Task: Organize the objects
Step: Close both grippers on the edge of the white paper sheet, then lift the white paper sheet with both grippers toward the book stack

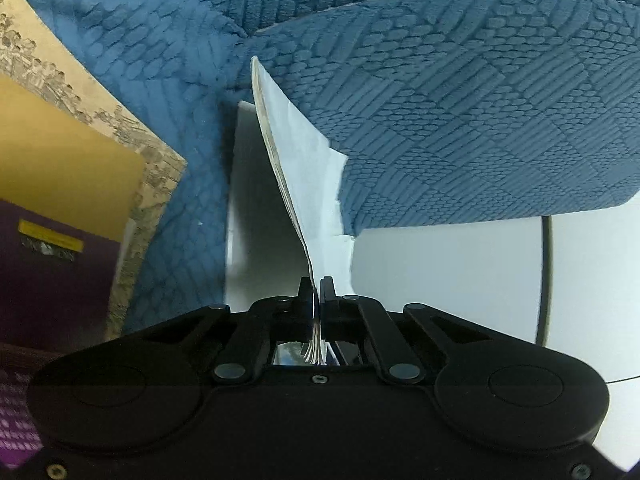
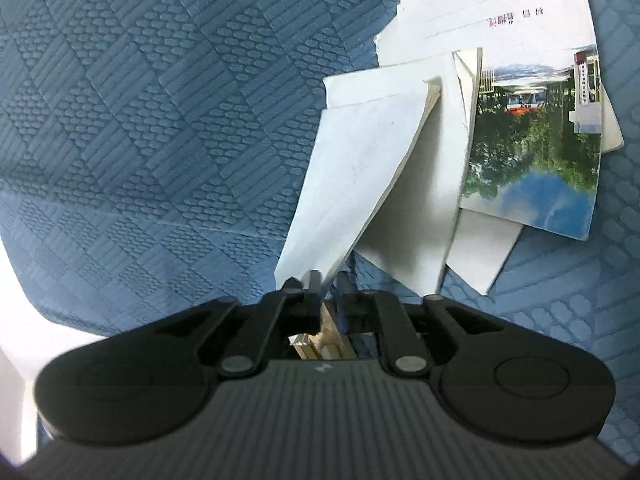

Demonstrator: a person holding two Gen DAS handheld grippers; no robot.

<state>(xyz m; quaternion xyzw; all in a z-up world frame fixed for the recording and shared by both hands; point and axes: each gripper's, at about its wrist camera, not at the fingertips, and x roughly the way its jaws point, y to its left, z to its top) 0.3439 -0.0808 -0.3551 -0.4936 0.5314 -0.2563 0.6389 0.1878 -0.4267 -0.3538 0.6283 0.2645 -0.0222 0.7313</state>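
In the left wrist view my left gripper (image 1: 317,282) is shut on the lower corner of a thin white booklet (image 1: 300,152). The booklet stands edge-on and curves up over the blue textured cloth (image 1: 460,100). In the right wrist view a corner of a white booklet (image 2: 360,168) lies between the fingers of my right gripper (image 2: 329,282). Those jaws stand slightly apart, with a gap beside the paper. That booklet leans up toward a loose pile of white booklets (image 2: 424,208) on the blue cloth (image 2: 160,100).
A booklet with a landscape photo cover (image 2: 532,140) and one with printed lines (image 2: 500,8) lie on the pile. At the left lie a book with an old painting cover (image 1: 80,92) and a yellow and purple book (image 1: 60,200). A white surface (image 1: 440,272) shows below the cloth.
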